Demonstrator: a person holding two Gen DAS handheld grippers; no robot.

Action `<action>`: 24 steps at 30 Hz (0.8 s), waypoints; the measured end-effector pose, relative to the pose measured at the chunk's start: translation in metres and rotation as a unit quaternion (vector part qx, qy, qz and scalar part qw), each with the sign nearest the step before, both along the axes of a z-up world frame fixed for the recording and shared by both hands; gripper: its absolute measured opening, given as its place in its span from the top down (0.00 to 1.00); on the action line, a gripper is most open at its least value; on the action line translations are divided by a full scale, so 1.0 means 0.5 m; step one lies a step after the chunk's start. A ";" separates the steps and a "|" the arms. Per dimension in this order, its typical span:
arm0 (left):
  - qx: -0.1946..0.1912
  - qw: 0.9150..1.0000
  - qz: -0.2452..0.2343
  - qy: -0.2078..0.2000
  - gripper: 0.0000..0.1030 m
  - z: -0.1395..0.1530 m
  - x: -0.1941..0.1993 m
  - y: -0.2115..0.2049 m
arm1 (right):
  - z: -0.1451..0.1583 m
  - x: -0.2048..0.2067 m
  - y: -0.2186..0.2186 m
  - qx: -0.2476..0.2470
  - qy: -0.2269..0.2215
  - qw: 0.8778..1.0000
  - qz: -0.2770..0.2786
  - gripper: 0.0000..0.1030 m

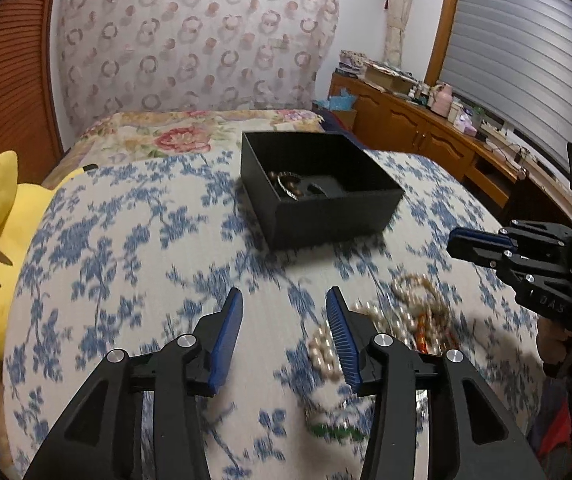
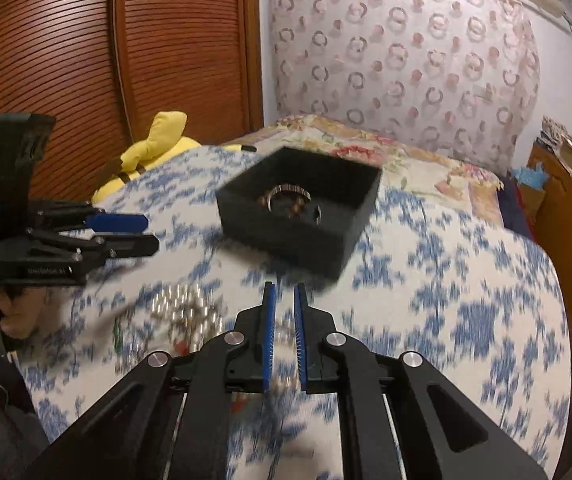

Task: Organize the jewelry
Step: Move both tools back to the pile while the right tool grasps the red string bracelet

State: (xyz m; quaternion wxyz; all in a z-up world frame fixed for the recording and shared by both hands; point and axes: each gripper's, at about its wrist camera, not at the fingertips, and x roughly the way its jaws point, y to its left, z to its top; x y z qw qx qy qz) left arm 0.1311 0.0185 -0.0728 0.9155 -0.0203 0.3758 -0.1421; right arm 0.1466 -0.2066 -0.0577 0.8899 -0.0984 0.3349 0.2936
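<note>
Left wrist view: bead pile (image 1: 402, 320) just right of wide-open, empty left gripper (image 1: 283, 300), box (image 1: 338, 216) far beyond; right gripper (image 2: 283, 294) nearly closed, nothing seen held, pile to its left.

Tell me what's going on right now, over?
Left tongs open, empty. Right tongs nearly shut, empty. Loose pile of pearl and bead jewelry on bed; open black box ahead, unobstructed.
</note>
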 end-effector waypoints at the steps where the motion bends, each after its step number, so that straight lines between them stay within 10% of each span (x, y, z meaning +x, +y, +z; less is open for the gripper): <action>1: 0.001 1.000 -0.001 0.001 0.56 -0.004 -0.011 -0.002 | -0.006 -0.010 -0.007 0.002 0.005 1.000 -0.002 0.90; 8: -0.002 1.000 0.001 0.004 0.45 -0.016 -0.053 0.000 | -0.040 -0.072 -0.021 0.008 0.026 1.000 0.007 0.77; 24: 0.007 1.000 0.005 -0.002 0.35 -0.018 -0.093 -0.005 | -0.077 -0.128 0.055 -0.024 0.049 0.996 0.065 0.84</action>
